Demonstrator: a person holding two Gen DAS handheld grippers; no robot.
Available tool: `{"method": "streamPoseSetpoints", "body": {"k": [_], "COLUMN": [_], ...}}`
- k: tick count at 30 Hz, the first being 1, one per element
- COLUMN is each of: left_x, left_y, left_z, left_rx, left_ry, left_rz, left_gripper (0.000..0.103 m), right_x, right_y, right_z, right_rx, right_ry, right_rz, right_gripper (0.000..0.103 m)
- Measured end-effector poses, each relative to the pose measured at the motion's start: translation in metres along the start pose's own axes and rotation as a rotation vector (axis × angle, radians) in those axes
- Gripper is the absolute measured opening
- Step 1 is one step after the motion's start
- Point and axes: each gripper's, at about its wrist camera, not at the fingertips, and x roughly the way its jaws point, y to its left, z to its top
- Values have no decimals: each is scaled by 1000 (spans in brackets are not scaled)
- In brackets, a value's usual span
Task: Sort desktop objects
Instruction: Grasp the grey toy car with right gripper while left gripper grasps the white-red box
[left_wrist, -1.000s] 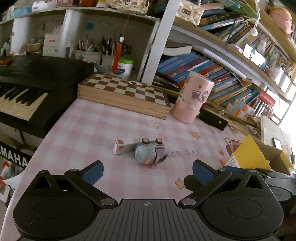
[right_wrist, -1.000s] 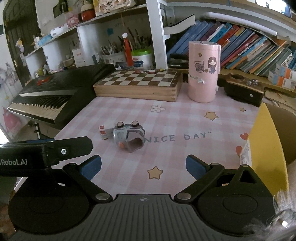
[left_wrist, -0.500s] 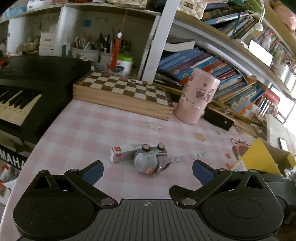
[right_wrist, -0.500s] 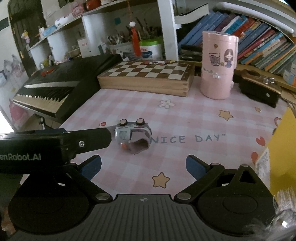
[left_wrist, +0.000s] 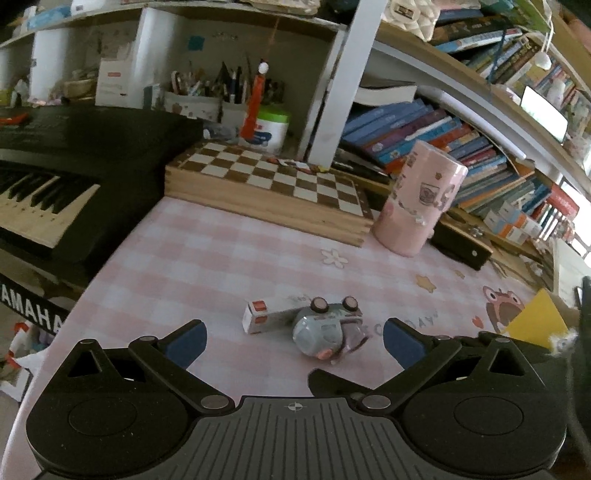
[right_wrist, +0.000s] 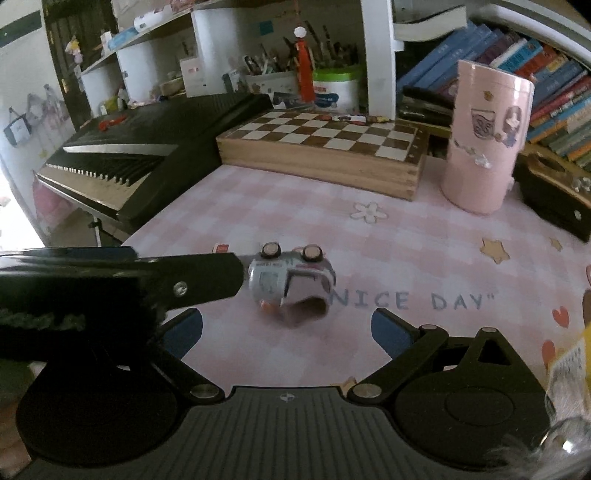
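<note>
Both claws hang low over the pink checked tabletop (left_wrist: 207, 258), spread wide and holding nothing: left claw (left_wrist: 293, 338), right claw (right_wrist: 286, 328). The toy car (left_wrist: 325, 328) lies wheels-up beside a small white box (left_wrist: 258, 317), near "NICE DAY" print (right_wrist: 406, 300). Both claws have closed in on it.

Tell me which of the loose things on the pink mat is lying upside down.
The small grey toy car, wheels pointing up. The white eraser box beside it lies flat, and the pink canister stands upright.
</note>
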Motion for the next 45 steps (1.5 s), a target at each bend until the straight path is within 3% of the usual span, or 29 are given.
{"method": "streamPoseSetpoints", "body": {"k": [11,14,16,17,24,28,34,38,45], "left_x": [-4,0,3,5,27,49,76,87,84], "left_y": [15,16,16,15,11,4,-12,-15,-14], "left_z": [5,5,5,5,6,4,1,0,0], "left_rx": [-23,-24,-26,-27,-15,-4,50,76,104], "left_ry": [2,8,9,9,22,41,57,63,57], "left_rz": [57,62,62,62,61,47,86,118,101], "left_gripper": [102,102,102,102,101,90,76,59,57], "right_x": [40,45,46,44,11,-7,-17,-21,-22], "right_y": [-2,-3,-7,-7,-24,-37,-48,-50,-49], "right_z": [2,1,1,2,-1,-7,-8,-9,-9], "right_rx": [-40,-53,-54,-67,3,71,91,94,89], "right_ry": [-39,-45,-39,-45,-78,-100,-95,-97,-95], "right_rz": [-24,-21,-13,-22,-167,-221,-219,-216,-201], "right_gripper": [98,93,64,61,60,60,60,60,60]}}
